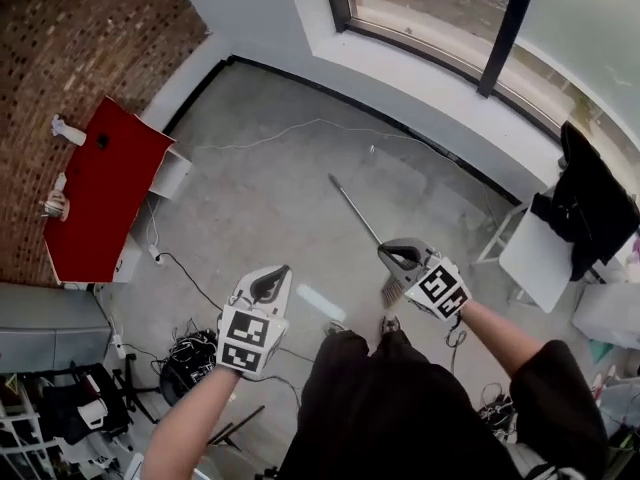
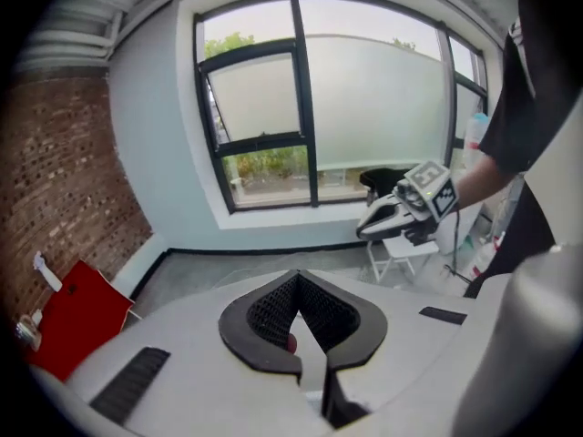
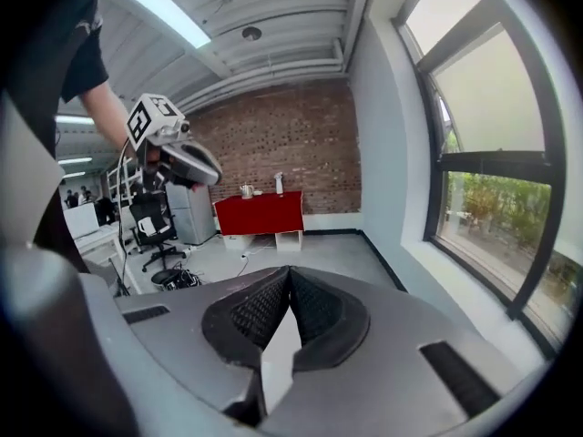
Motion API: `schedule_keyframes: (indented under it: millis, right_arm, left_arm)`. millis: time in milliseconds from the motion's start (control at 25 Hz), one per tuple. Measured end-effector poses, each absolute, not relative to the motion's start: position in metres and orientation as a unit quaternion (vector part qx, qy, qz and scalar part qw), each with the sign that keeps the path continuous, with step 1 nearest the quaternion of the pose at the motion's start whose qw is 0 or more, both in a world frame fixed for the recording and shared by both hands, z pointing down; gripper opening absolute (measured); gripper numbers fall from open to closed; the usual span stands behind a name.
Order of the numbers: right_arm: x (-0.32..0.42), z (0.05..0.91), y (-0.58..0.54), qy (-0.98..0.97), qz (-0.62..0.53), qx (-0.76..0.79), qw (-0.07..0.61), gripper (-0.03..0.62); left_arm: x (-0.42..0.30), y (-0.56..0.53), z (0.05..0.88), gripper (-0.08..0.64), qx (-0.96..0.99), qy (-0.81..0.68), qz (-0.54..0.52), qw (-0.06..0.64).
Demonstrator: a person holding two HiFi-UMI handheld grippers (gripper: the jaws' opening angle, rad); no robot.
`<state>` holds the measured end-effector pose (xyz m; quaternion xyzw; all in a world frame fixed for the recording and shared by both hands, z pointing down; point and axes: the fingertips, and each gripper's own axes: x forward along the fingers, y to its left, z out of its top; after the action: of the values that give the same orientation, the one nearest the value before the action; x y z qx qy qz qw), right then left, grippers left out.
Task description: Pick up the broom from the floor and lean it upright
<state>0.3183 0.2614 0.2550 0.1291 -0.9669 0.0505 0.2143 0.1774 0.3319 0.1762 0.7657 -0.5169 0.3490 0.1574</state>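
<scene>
The broom (image 1: 355, 211) lies flat on the grey concrete floor, its thin grey handle running up and left toward the window wall and its bristles (image 1: 392, 290) near the person's feet. My right gripper (image 1: 386, 252) hangs in the air above the bristle end, shut and empty. My left gripper (image 1: 282, 270) is held up to the left of the broom, well apart from it, also shut with nothing in it. The left gripper view shows its own closed jaws (image 2: 297, 280) and the right gripper (image 2: 363, 232) across the room. The right gripper view shows closed jaws (image 3: 289, 276) and the left gripper (image 3: 215, 175).
A red cabinet (image 1: 105, 188) stands against the brick wall at left. A white table (image 1: 540, 258) and a dark garment (image 1: 590, 203) are at right. Cables and a black bundle (image 1: 190, 353) lie at lower left. A thin white cable (image 1: 300, 126) crosses the floor below the window.
</scene>
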Motion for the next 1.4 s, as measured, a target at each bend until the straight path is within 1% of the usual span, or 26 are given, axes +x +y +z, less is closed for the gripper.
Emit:
schedule_keyframes:
  millis: [120,200,280,400,560,640,800,1000,1160,1320,1400]
  right_arm:
    - [0.291,0.264,0.225,-0.965,0.022,0.142,0.219,0.008]
    - [0.268,0.281,0.204,-0.962,0.036,0.168,0.214,0.008]
    - [0.245,0.302,0.198,-0.958,0.06,0.184,0.211,0.008]
    - [0.216,0.335,0.195,-0.946,0.101,0.207,0.227,0.008]
    - [0.175,0.368,0.167,-0.924,0.144,0.25,0.251,0.008]
    - [0.156,0.387,0.15,-0.919,0.141,0.261,0.259,0.008]
    - [0.131,0.43,0.124,-0.913,0.132,0.27,0.276,0.008]
    - [0.098,0.484,0.086,-0.909,0.141,0.27,0.286,0.008]
    - [0.085,0.53,0.052,-0.906,0.139,0.265,0.299,0.008]
    - [0.074,0.591,0.023,-0.891,0.164,0.263,0.33,0.008]
    - [0.067,0.63,0.01,-0.887,0.145,0.24,0.368,0.008]
  left_arm:
    - [0.142,0.321,0.17,0.006,0.768,-0.478,0.386,0.182]
    - [0.125,0.299,0.182,0.006,0.774,-0.459,0.395,0.185]
    - [0.121,0.271,0.201,0.006,0.792,-0.44,0.383,0.183]
    - [0.121,0.221,0.231,0.006,0.833,-0.397,0.345,0.173]
    - [0.081,0.158,0.301,0.006,0.848,-0.394,0.318,0.157]
    - [0.061,0.141,0.344,0.006,0.839,-0.413,0.31,0.17]
    - [0.038,0.142,0.419,0.006,0.817,-0.433,0.331,0.187]
    - [0.022,0.128,0.479,0.006,0.812,-0.439,0.317,0.219]
    - [0.011,0.096,0.514,0.006,0.794,-0.465,0.301,0.249]
    - [-0.008,0.059,0.547,0.006,0.779,-0.481,0.294,0.274]
    - [-0.024,0.039,0.572,0.006,0.759,-0.501,0.28,0.309]
